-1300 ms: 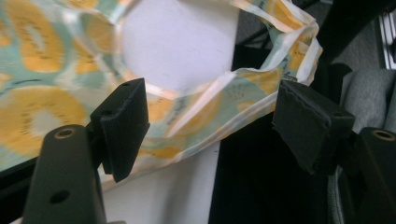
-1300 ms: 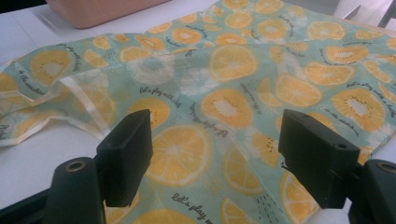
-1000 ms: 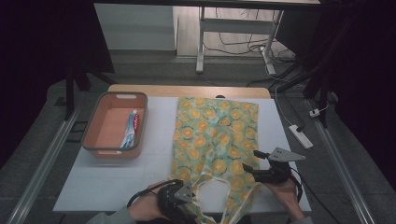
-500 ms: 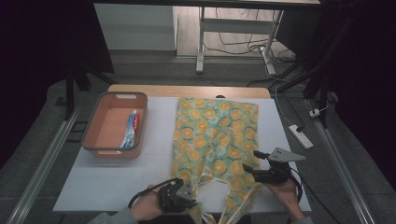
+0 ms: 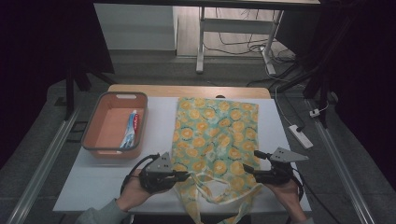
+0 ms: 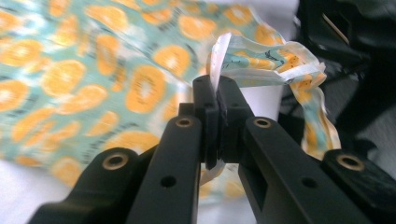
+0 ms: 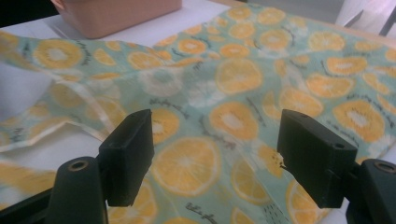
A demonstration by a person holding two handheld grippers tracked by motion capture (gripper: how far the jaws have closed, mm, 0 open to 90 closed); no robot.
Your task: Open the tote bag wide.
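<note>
1. Step in hand, as I judge it: getting hold of the tote bag [image 5: 215,135] at its near, open end. The left tool [image 6: 217,93] is clenched on the bag's handle strap [image 6: 261,60], lifting a crumpled loop of it.
2. Right tool [image 7: 215,154] is released, jaws spread wide, hovering just over the bag's near right part and gripping nothing.
3. Next move likely calls for the right tool to drop and pinch the cloth edge or the other strap below it.
4. Bag: thin, soft printed fabric, teal with orange slices, flat rectangle stretching away ahead of both tools on the white counter [image 5: 93,182], wrinkled near them.
5. Beyond the left tool: salmon plastic bin [image 5: 98,149], rounded corners, holding a toothpaste tube [image 5: 130,128].
</note>
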